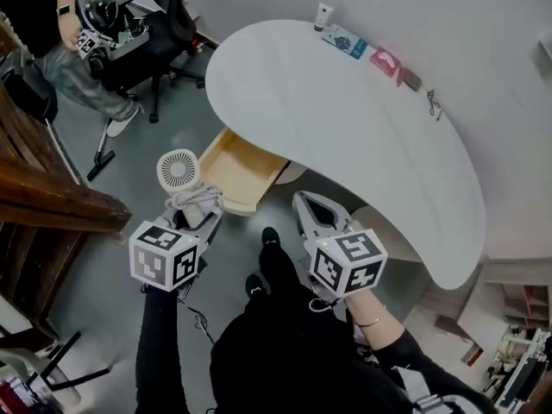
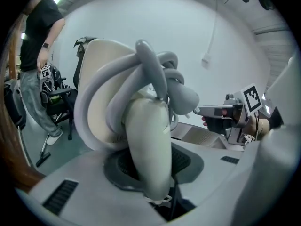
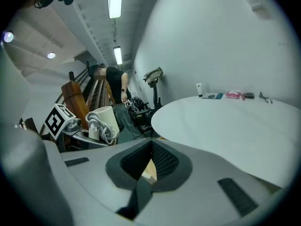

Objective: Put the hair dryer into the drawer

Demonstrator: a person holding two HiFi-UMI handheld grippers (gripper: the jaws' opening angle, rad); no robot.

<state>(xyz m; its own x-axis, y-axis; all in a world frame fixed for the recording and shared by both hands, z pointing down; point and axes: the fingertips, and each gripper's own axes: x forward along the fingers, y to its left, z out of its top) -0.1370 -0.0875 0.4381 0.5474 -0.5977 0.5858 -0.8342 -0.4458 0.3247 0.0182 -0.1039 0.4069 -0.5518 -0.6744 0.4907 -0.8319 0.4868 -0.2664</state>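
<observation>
Surface [image 1: 345, 119] at 1 o'clock. Drawer [image 1: 237, 169] open under its rim, 11 o'clock. Hair dryer [image 1: 179, 169], cord [image 2: 155, 74] wrapped, at drawer's 9 o'clock, handle clamped in my left tool [image 1: 200, 210]. Right tool [image 1: 304, 203] closed, empty. I'd carry dryer toward 3, lower inside walls, then release.

Bright, even indoor light comes from ceiling strip lights [image 3: 114, 1], with soft shadows and mild sheen on the white table [image 1: 345, 119], while both gripper views bend strongly toward black rounded corners and the close hair dryer [image 2: 148, 140] looks soft.
</observation>
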